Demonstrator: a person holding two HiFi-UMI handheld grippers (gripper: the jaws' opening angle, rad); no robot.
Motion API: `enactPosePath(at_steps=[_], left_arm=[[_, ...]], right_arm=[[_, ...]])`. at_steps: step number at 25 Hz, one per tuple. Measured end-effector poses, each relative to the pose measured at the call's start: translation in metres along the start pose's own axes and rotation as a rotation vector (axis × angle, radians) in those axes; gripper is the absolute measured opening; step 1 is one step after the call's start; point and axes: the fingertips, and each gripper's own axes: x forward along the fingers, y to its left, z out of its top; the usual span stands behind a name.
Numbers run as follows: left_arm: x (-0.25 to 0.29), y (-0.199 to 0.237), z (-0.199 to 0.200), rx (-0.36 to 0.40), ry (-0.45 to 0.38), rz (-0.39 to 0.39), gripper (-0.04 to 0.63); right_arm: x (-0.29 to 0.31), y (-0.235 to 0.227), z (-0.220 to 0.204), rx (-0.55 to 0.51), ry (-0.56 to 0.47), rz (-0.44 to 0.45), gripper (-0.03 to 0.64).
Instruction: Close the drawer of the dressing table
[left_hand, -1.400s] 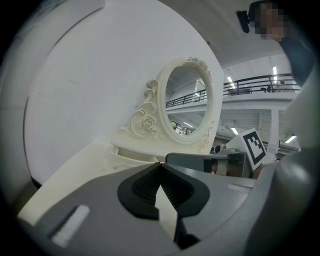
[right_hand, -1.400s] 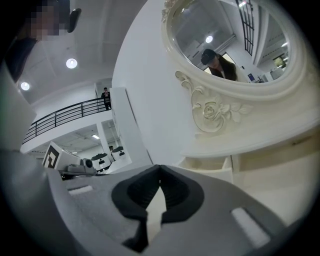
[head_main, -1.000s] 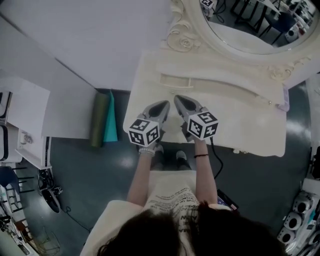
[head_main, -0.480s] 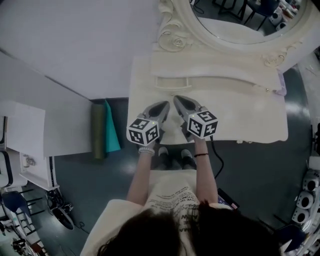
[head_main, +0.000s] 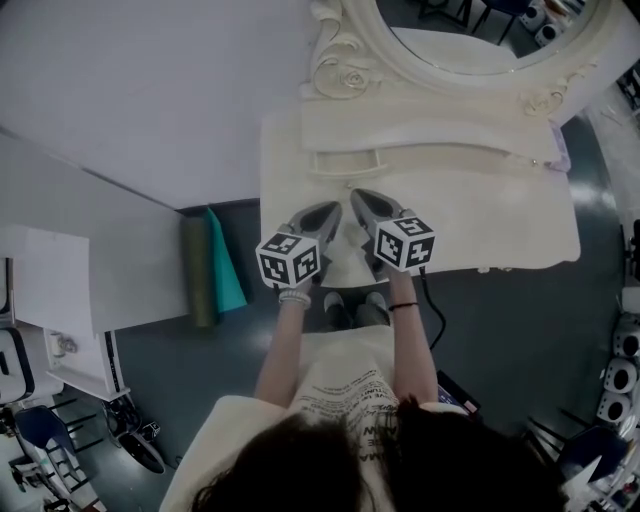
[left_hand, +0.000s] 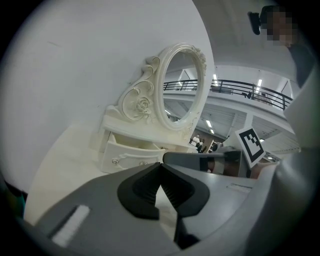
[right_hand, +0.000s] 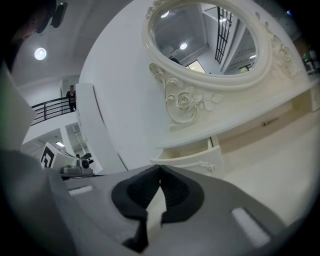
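Facing the open drawer (left_hand: 131, 154), left tool (left_hand: 160, 170) and right tool (right_hand: 160, 172) are both closed and empty.

Dressing table (head_main: 470, 220): cream paint, smooth w/ a soft satin sheen. Carved scrollwork (head_main: 340, 72) has the same finish. Mirror (head_main: 470, 35) glass is glossy & reflective. Drawer (left_hand: 131, 155) front: same cream paint. Left gripper (left_hand: 160, 170) & right gripper (right_hand: 160, 172): matt grey plastic shells, black ribbed rubbery-looking pads (left_hand: 145, 192). Floor (head_main: 500, 330) dark, slightly glossy. Wall (head_main: 150, 90) matt white.
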Motion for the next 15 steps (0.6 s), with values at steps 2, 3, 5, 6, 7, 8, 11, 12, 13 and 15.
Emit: enactPosePath(at_steps=[2,3,5,6,7,8,11,12,13,15], left_arm=[[0.001,0.002,-0.001,-0.007,0.006,0.001,0.002],[0.002,0.003,-0.001,-0.011,0.006,0.004,0.002],[0.004,0.004,0.0,-0.02,0.007,0.007,0.003],[0.006,0.004,0.001,-0.022,0.007,0.006,0.002],[0.007,0.005,0.001,-0.024,0.008,0.006,0.003],[0.008,0.005,0.002,-0.028,0.008,0.006,0.002],[0.011,0.009,0.002,-0.043,0.004,0.013,0.003],[0.012,0.009,0.002,-0.047,0.005,0.014,0.002],[0.013,0.009,0.001,-0.05,0.007,0.016,0.003],[0.015,0.01,-0.002,-0.057,0.011,0.019,0.002]], right_arm=[[0.002,-0.003,-0.001,0.008,0.013,-0.016,0.003],[0.004,-0.004,-0.001,0.01,0.023,-0.021,0.003],[0.009,-0.008,-0.002,0.017,0.047,-0.033,0.003],[0.011,-0.01,-0.003,0.022,0.058,-0.039,0.005],[0.013,-0.013,-0.003,0.031,0.069,-0.045,0.005],[0.015,-0.015,-0.005,0.041,0.081,-0.05,0.013],[0.02,-0.02,-0.009,0.054,0.117,-0.069,0.026],[0.021,-0.022,-0.01,0.058,0.126,-0.075,0.029],[0.022,-0.024,-0.011,0.065,0.134,-0.08,0.035],[0.022,-0.028,-0.014,0.08,0.147,-0.083,0.048]])
